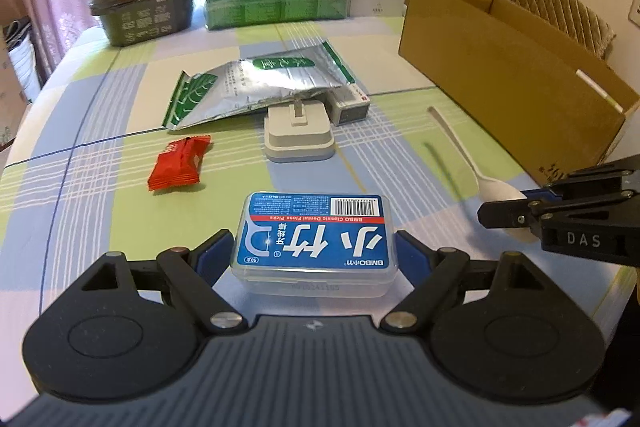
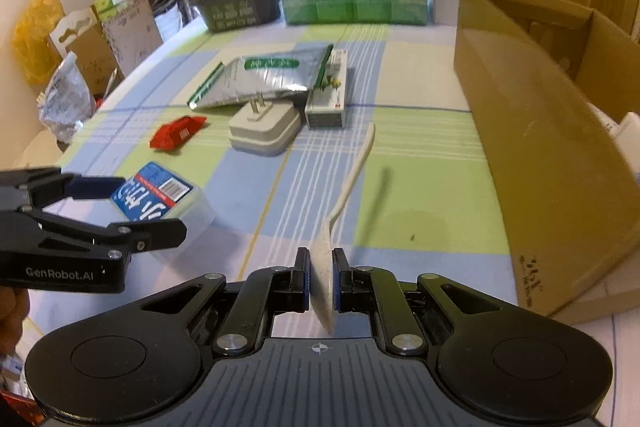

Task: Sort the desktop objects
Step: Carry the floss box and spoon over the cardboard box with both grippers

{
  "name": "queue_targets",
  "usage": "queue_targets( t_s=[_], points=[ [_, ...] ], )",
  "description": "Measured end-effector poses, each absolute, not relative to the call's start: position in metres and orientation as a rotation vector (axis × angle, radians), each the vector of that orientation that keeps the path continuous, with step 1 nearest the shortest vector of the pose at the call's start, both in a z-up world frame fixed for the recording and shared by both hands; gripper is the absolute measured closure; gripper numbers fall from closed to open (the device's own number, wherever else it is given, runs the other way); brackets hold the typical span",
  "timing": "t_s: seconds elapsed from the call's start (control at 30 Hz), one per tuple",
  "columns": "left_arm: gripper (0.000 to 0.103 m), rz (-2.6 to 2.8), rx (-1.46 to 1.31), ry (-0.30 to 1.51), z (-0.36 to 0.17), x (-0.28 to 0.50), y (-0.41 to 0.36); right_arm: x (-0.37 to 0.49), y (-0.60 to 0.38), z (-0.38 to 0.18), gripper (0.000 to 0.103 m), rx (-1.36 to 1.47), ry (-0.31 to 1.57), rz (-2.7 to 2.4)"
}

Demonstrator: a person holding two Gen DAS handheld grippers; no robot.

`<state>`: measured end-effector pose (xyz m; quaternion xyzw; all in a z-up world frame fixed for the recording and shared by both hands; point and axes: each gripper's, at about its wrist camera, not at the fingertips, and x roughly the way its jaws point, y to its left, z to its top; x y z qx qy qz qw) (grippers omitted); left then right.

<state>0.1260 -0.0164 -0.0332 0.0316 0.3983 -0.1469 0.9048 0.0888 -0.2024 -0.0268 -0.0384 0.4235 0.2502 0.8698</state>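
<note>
Spoon [image 2: 325, 279] pinched in right jaws, floss box [image 1: 314, 241] between left jaws; cardboard box [image 2: 540, 147] alongside.

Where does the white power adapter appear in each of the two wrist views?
Left wrist view: the white power adapter lies at centre, prongs up, beyond the floss box.
Right wrist view: the adapter lies left of centre, in the upper half.
Shared landmark: the silver foil pouch just behind it.
</note>
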Motion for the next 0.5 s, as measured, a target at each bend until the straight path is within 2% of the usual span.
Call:
queue_targets(
  t_s=[0.5],
  points=[
    [0.02, -0.206, 0.048, 0.756, 0.018, 0.077, -0.037, 0.056, -0.236, 0.039, 0.096, -0.036, 0.762, 0.517]
  ],
)
